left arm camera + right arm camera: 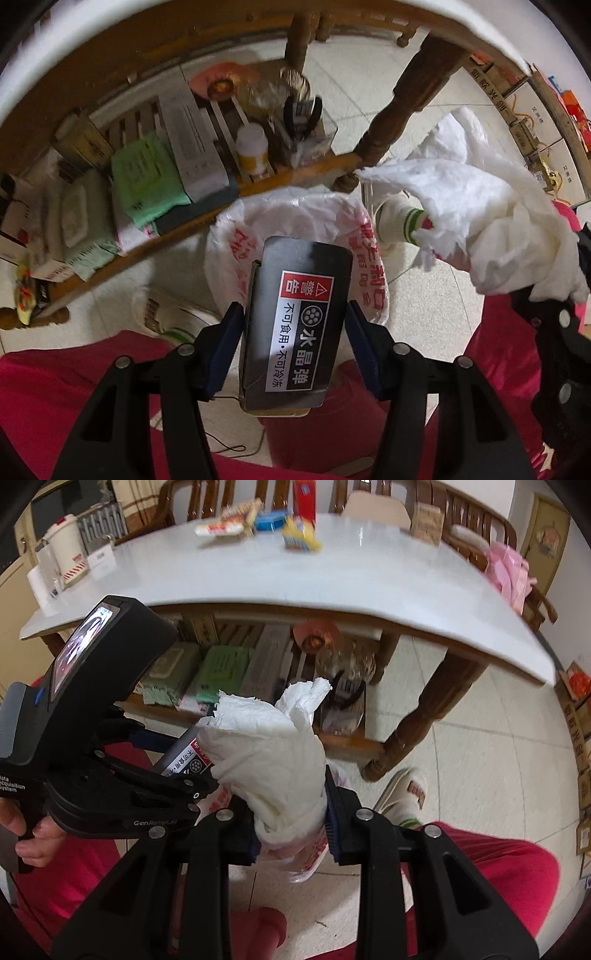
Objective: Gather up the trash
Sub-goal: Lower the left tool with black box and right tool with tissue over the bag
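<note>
1. Black cardboard makes up the small box (pixel 295 325) clamped between the blue pads of the left tongs (pixel 295 332); in the left wrist view it sits at the lower centre of the frame, its red-and-white warning label facing the camera. It hangs directly above the open mouth of the white plastic trash bag (pixel 229 254) with red print, but has not been let go.

2. Crumpled white tissue paper (pixel 266 753) is clamped in the right tongs (pixel 291 827), at the centre of the right wrist view. In the left wrist view the same wad shows at the right of the frame, off to the side of the bag's mouth and not over it.

3. Judging by this, two pieces of trash are picked up and carried to the bag, and neither is yet dropped in. The box looks closest to release; the tissue would have to come over the opening first.

4. What already lies inside the bag cannot be told from these views.

5. Further out, the white table (pixel 369 576) at the top of the right wrist view carries several snack packets (pixel 299 535) near its far edge. Whether they are trash to collect I cannot say; if so, more rounds are left.

6. Under the table a wooden shelf (pixel 295 177) holds packets and a bottle, likely stored goods.
</note>
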{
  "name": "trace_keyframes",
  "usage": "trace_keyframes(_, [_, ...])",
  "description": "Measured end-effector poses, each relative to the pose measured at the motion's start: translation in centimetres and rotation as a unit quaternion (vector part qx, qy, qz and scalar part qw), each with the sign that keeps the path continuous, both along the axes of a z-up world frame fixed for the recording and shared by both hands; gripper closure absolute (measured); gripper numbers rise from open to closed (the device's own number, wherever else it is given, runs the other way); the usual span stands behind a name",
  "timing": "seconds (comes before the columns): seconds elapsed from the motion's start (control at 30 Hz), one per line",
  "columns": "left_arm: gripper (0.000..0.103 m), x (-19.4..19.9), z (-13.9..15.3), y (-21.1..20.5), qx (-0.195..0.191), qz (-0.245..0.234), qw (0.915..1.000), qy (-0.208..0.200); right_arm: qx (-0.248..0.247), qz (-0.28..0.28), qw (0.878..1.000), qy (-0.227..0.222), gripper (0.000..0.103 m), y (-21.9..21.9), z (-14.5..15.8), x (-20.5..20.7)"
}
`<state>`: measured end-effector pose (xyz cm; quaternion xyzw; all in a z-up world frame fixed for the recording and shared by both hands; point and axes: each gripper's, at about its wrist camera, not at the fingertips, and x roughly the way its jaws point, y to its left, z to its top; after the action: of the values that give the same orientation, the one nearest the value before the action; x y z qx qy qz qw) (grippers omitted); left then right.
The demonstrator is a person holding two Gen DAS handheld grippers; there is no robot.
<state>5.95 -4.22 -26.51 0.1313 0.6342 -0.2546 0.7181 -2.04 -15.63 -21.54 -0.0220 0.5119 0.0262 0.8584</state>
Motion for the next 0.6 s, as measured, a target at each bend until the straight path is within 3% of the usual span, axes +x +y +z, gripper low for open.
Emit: trace_keyframes(0.6, [0.047, 4.5, -10.3, -0.8, 0.026, 0.052, 0.9894, 0.133, 0.032, -0.027, 0.990, 0.135, 0.076, -1.4, -11.2, 4.5])
